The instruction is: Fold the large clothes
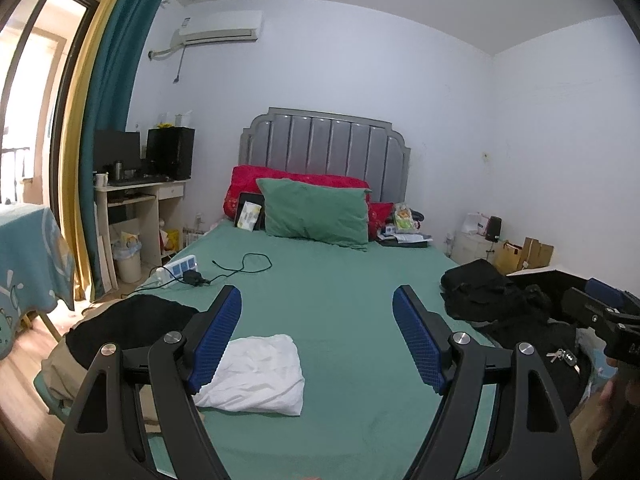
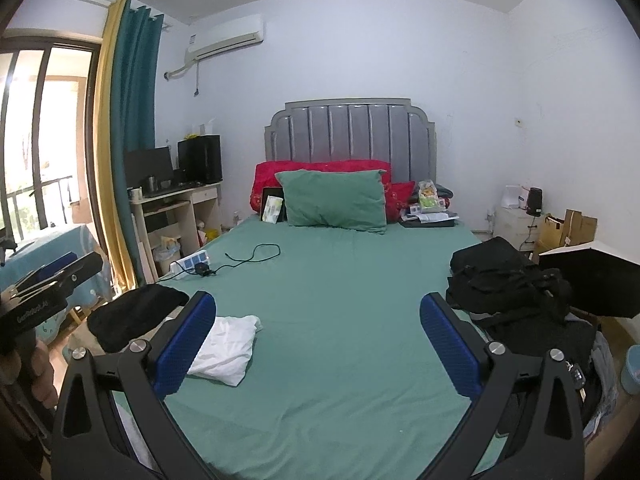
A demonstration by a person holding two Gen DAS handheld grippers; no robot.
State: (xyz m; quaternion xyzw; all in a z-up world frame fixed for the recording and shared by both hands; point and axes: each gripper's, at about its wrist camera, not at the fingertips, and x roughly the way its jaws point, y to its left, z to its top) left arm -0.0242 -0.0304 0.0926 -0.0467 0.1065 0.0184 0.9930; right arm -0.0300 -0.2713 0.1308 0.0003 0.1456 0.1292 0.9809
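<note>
A folded white garment [image 1: 256, 376] lies on the green bed sheet [image 1: 340, 300] near the front left; it also shows in the right wrist view [image 2: 228, 348]. A dark garment [image 1: 132, 324] lies at the bed's front left corner [image 2: 136, 316]. A pile of black clothes [image 1: 488, 296] sits on the right side [image 2: 512, 288]. My left gripper [image 1: 318, 300] is open and empty above the sheet, its left finger over the white garment's edge. My right gripper [image 2: 318, 308] is open and empty above the sheet; in the left wrist view [image 1: 600, 312] it shows side-on.
A green pillow [image 2: 336, 200] and red pillows lie by the grey headboard. A power strip [image 2: 192, 264] and a black cable [image 2: 248, 258] lie on the bed's left. A desk [image 2: 176, 208] stands left. Keys [image 1: 564, 356] lie at the right.
</note>
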